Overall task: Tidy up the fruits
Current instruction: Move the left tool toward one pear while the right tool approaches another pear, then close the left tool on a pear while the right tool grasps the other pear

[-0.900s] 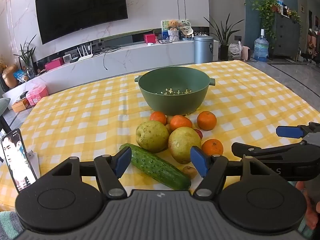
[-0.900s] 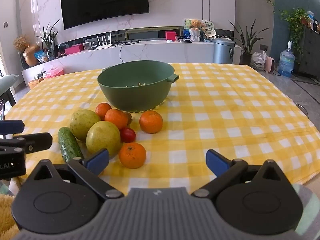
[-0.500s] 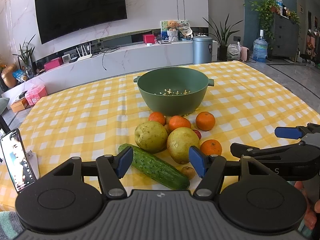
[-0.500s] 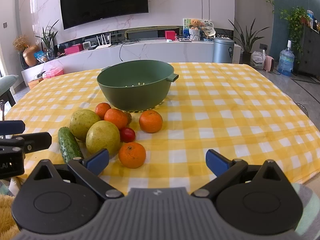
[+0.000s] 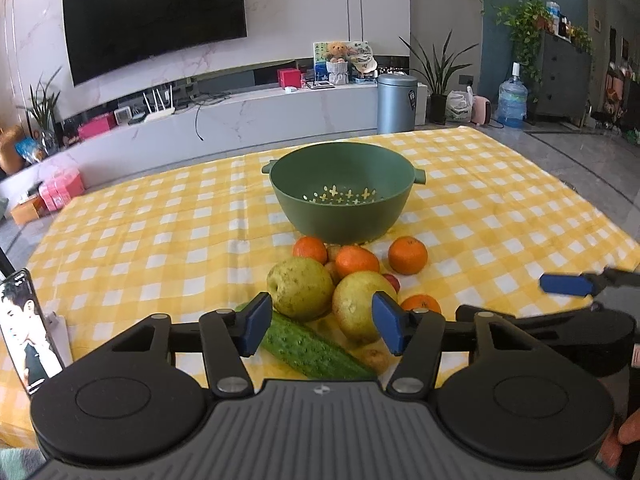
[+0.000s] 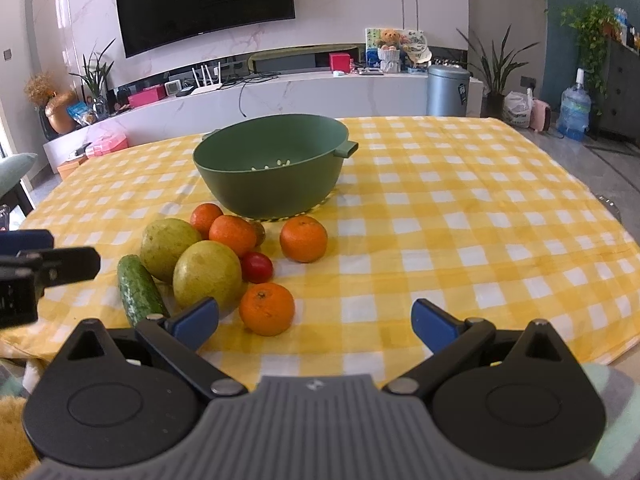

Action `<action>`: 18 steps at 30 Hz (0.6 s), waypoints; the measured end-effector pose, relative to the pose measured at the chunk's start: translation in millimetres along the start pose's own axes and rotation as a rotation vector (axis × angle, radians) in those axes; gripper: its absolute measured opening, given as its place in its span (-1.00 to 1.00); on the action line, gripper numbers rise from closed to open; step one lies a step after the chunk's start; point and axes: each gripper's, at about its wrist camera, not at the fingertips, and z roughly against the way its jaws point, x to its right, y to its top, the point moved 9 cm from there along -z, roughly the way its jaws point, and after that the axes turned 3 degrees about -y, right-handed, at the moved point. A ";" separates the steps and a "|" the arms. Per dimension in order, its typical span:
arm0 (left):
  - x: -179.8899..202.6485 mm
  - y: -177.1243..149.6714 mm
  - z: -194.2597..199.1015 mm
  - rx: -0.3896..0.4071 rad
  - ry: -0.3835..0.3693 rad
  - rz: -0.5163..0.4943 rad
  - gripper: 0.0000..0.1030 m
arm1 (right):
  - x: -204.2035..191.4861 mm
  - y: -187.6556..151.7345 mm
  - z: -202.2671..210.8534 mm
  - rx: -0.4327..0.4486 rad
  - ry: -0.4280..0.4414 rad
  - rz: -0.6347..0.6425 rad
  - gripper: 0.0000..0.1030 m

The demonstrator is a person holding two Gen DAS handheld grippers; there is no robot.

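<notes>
Both cams ride on the handheld grippers and look forward along the fingers, tilted down at the yellow checked tablecloth (image 5: 160,220), low and close to its near edge. The left wrist view has the green colander (image 5: 340,192) dead centre and the fruit pile low centre, with the other gripper poking in at the right edge. The right wrist view sits further right, so the colander (image 6: 272,168) and pile land left of centre. Both share bowl, fruit and the TV (image 6: 204,0) wall behind.

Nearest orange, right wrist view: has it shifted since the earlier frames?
No. Against the green bowl, the nearest orange lies where it did, just in front of the cherry tomato and beside the front pear.
</notes>
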 end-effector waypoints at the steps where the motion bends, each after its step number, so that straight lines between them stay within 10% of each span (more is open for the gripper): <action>1: -2.3 1.4 -3.0 -0.013 -0.006 0.005 0.24 | -1.0 1.2 -0.2 -0.003 0.012 -0.007 0.81; 18: -50.7 17.8 -81.6 -0.168 -0.156 0.110 0.34 | -61.5 16.8 -54.8 -0.082 0.185 0.041 0.52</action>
